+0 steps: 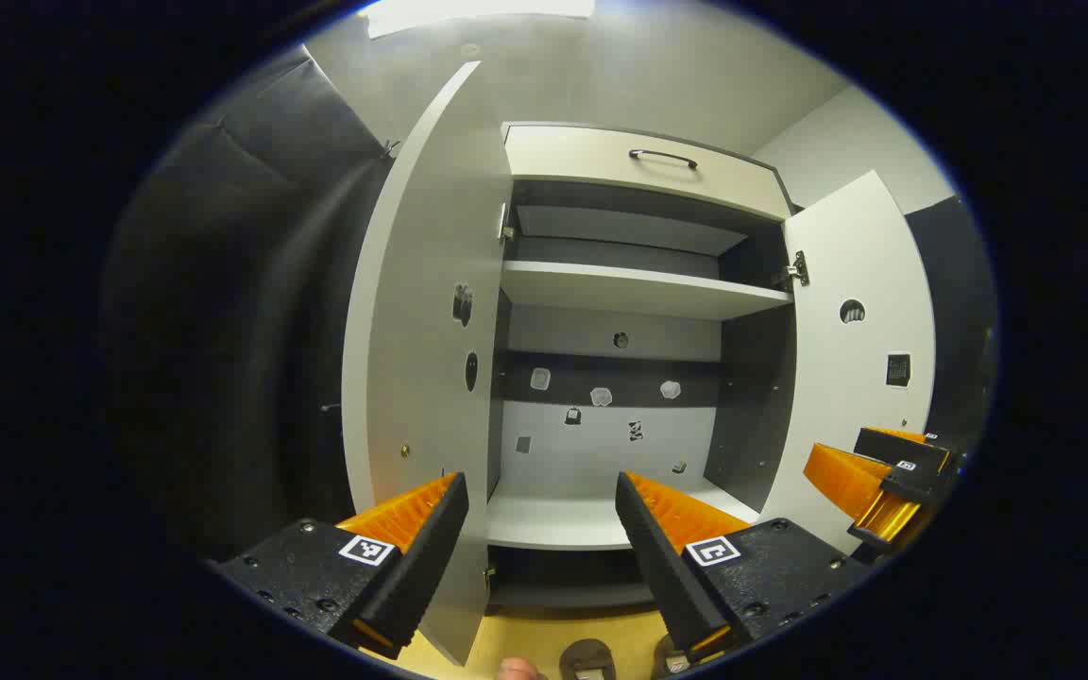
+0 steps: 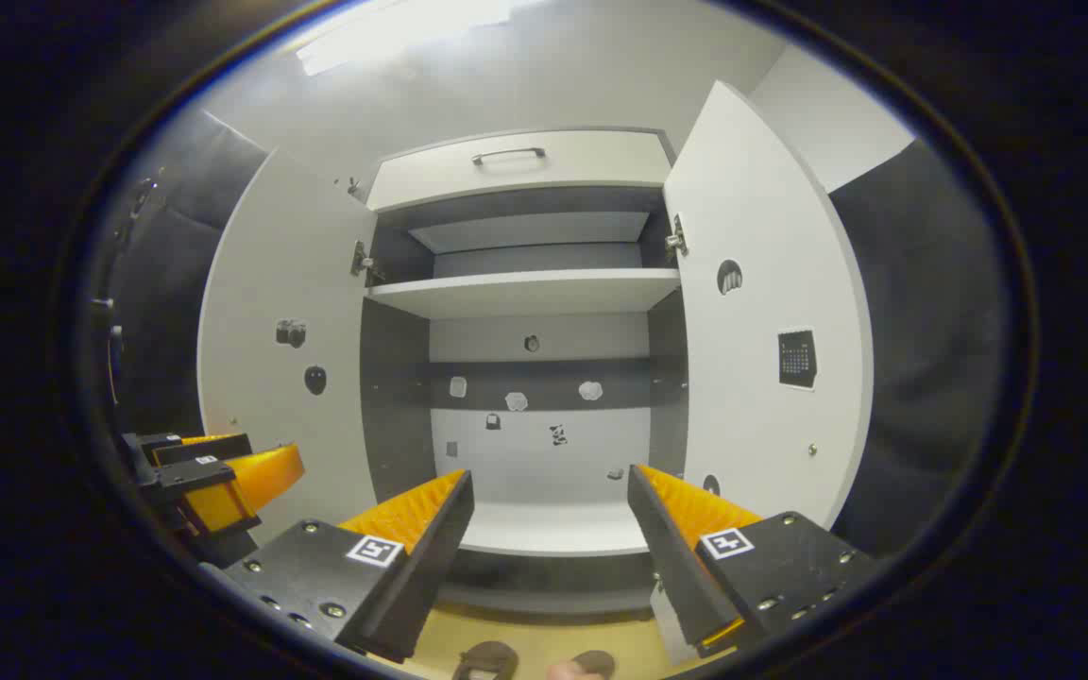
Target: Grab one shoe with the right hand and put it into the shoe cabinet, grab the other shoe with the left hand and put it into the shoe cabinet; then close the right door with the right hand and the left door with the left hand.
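Two shoes [image 2: 487, 658] lie on the floor in front of the shoe cabinet [image 2: 525, 293], just below its open front, glimpsed only as dark rounded shapes at the bottom edge of both views; a second one [image 2: 591, 663] sits just beside the first, and their exact orientation cannot be told. Both doors stand open: the left door [image 2: 289, 378] and the right door [image 2: 771, 312] swing clear of the cabinet mouth, and the lower shelf [image 2: 553, 529] inside is bare. The right gripper [image 2: 549, 501] is held level, facing the cabinet interior, jaws spread wide and holding nothing. The left gripper [image 1: 539, 501] is likewise wide apart and unloaded, facing the same shelf from nearer the left door. Judgement: no shoe has yet been picked up, so the step in hand is the right-hand grab. To do it well, the right gripper should tip down toward the shoe nearer the right door, straddle its upper or heel collar with both fingers, and close firmly before lifting. Risk noted: the shoes lie close together, so a careless descent may nudge the neighbour.
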Action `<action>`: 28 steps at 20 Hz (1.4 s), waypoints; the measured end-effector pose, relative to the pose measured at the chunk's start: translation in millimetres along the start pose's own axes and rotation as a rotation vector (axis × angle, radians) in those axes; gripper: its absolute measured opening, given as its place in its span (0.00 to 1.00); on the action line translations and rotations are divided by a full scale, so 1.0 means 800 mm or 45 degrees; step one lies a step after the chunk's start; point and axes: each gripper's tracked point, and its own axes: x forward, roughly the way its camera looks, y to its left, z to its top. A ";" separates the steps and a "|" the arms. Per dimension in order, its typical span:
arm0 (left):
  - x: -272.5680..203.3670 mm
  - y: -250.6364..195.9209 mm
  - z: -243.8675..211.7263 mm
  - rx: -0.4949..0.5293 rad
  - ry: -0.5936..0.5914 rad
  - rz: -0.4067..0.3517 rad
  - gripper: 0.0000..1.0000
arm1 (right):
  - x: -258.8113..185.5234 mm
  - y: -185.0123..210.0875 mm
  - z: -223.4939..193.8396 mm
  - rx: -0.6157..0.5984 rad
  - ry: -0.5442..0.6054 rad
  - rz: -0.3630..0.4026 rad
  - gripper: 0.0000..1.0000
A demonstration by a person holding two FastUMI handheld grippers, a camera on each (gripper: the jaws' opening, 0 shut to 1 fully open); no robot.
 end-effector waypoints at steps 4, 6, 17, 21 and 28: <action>-0.011 -0.008 0.000 -0.003 0.007 -0.002 0.96 | -0.010 -0.007 0.002 0.010 0.000 -0.001 0.99; -0.016 -0.007 0.002 0.004 0.005 0.006 0.96 | -0.013 -0.010 0.002 0.019 0.005 0.002 0.99; -0.040 -0.001 0.007 0.011 -0.003 0.041 0.96 | -0.028 -0.005 -0.006 -0.003 0.020 0.023 0.99; -0.042 -0.003 0.005 -0.013 -0.002 0.036 0.96 | -0.032 -0.006 -0.011 0.000 0.037 0.019 0.99; -0.044 -0.007 0.005 -0.031 -0.004 0.027 0.96 | -0.033 -0.009 -0.017 -0.002 0.041 0.013 0.99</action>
